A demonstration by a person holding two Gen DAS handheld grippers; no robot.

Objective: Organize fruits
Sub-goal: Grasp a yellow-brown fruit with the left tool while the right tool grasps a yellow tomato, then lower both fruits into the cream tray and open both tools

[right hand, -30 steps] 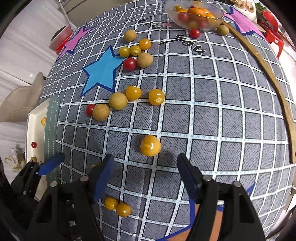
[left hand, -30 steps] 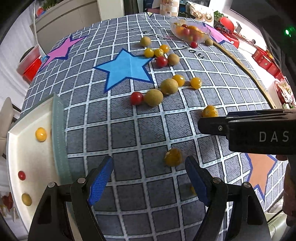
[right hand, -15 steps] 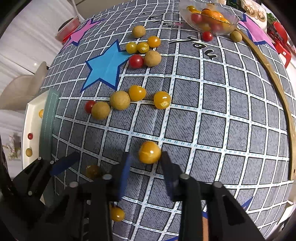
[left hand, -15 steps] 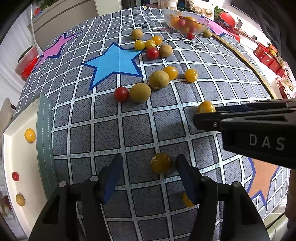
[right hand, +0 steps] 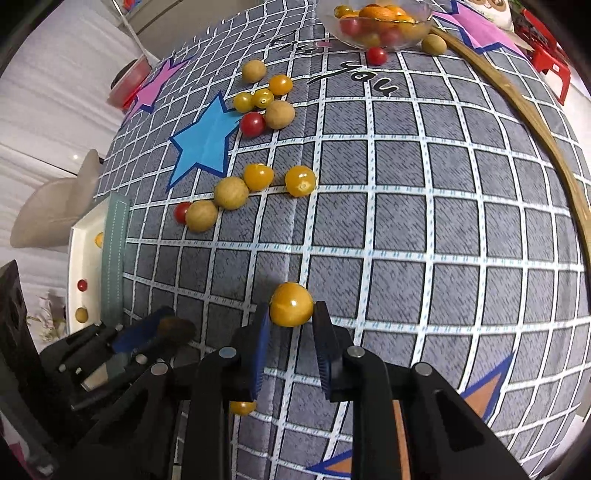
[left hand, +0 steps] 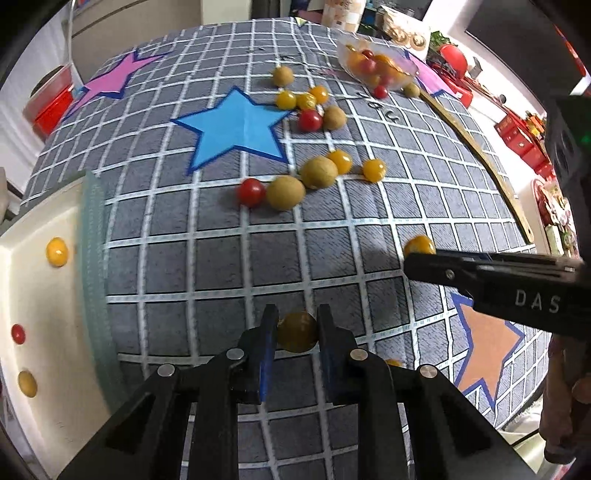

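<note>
My left gripper (left hand: pixel 295 325) is shut on a dark yellow tomato (left hand: pixel 297 331) at the near edge of the checked cloth. My right gripper (right hand: pixel 291 314) is shut on an orange-yellow tomato (right hand: pixel 291 304); it also shows in the left wrist view (left hand: pixel 419 245) behind the right gripper's black body (left hand: pixel 498 282). Loose red and yellow tomatoes and tan longans (left hand: pixel 286 192) lie in clusters mid-cloth (right hand: pixel 231 192). A white tray (left hand: pixel 33 295) at the left holds three small tomatoes (left hand: pixel 56 252).
A glass bowl of tomatoes (right hand: pixel 380 22) stands at the far edge, also in the left wrist view (left hand: pixel 376 68). A wooden hoop (right hand: pixel 535 122) curves along the right. A small yellow tomato (right hand: pixel 242 407) lies under my right gripper. A teal strip (left hand: pixel 94 266) borders the tray.
Both grippers moved forward and closed: the left onto the dark yellow tomato, the right onto the orange-yellow tomato. Both were open one second ago.
</note>
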